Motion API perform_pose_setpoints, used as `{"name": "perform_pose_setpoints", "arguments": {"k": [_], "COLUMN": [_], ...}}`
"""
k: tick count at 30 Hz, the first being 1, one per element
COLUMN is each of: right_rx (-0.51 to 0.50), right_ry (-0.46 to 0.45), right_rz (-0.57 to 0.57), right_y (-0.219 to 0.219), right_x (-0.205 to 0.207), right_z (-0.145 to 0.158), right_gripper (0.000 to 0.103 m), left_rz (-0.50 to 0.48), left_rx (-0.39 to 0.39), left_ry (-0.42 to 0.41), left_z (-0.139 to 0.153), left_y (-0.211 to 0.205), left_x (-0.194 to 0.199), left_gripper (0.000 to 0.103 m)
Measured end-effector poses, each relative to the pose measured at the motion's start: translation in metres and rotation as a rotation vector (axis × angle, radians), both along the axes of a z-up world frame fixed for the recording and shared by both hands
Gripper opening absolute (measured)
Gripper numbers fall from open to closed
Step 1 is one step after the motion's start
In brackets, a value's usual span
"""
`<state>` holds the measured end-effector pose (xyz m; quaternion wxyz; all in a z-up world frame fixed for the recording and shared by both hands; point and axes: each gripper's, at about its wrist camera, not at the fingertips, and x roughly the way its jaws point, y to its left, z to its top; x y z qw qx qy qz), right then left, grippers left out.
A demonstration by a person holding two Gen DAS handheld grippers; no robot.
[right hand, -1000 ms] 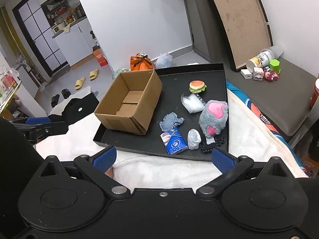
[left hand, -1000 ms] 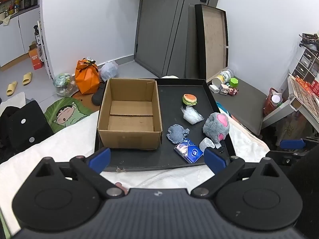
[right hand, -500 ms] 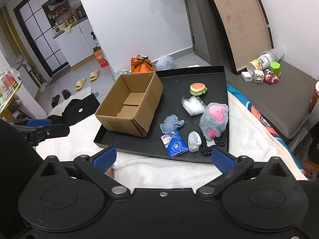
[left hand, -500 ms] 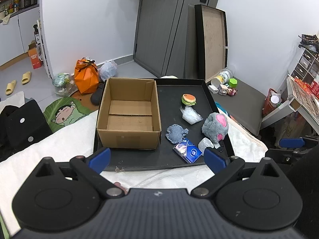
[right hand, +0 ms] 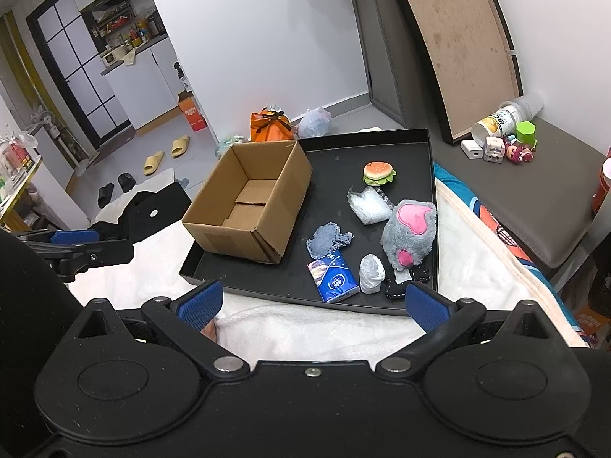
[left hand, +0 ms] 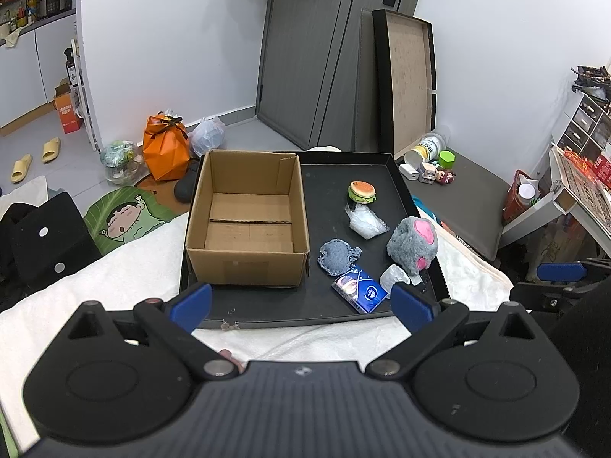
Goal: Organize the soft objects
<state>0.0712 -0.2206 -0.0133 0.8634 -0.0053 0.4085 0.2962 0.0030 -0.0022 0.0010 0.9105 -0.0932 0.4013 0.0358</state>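
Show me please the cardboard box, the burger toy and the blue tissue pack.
cardboard box (left hand: 250,229): left wrist view, inner floor.
burger toy (right hand: 379,171): right wrist view, top bun.
blue tissue pack (right hand: 333,276): right wrist view, printed face.

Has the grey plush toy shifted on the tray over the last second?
No. The grey plush toy keeps its spot beside the clear bag on the black tray.

My left wrist view looks forward and down along its own fingers at the black tray (left hand: 416,206) from the near edge, facing the cardboard box (left hand: 248,225) almost squarely. My right wrist view looks from the tray's near right side, angled leftward, so the box (right hand: 248,206) appears turned. Both stand back from the tray. Both views share the tray, the box, the soft items and the white blanket (right hand: 305,328). Each view catches the other gripper at its edge.
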Motion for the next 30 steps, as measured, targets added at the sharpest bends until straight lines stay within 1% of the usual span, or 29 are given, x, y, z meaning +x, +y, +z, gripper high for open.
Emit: {"name": "perform_pose_setpoints", "arguments": {"k": [7,30], "right_rx": [0.003,-0.01], "right_ry": [0.001,-0.007], "right_rz": [0.0,-0.011], "right_y": [0.0002,-0.0024], "right_x": [0.0002,-0.0022], "right_z": [0.0043,0.0016], "right_gripper": [0.103,0.103], "left_rz": [-0.001,0.001], "left_rx": [-0.003,-0.002], "left_ry": [-0.004,-0.005], "left_z": [0.0013,0.0019], "left_y": [0.0022,0.0029], "left_x": [-0.0008,-0.0009], "left_gripper": [0.099,0.099]}}
